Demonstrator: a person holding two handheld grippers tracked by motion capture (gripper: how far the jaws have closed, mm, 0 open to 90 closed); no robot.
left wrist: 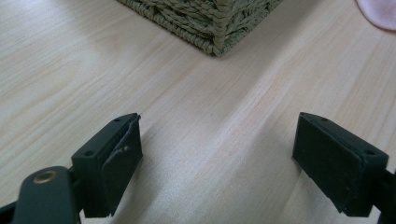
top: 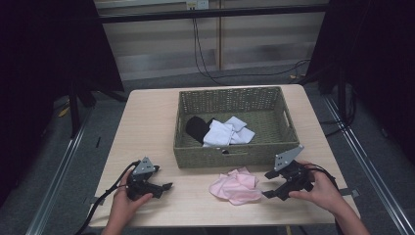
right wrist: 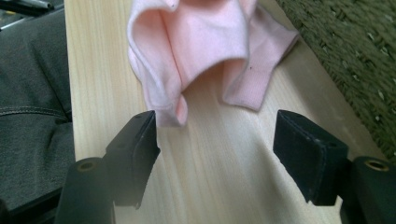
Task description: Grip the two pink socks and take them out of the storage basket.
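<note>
The right gripper [right wrist: 215, 154] was held with its jaws wide apart, nothing between them. The crumpled pink cloth [right wrist: 205, 51] lay just ahead of the jaws on the light wooden table [right wrist: 224, 186]. The left gripper [left wrist: 217, 158] was also wide open over bare wood.

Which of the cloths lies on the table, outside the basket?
The pink cloth, just before the right gripper. The white cloths and the black cloth lie inside the basket.
</note>
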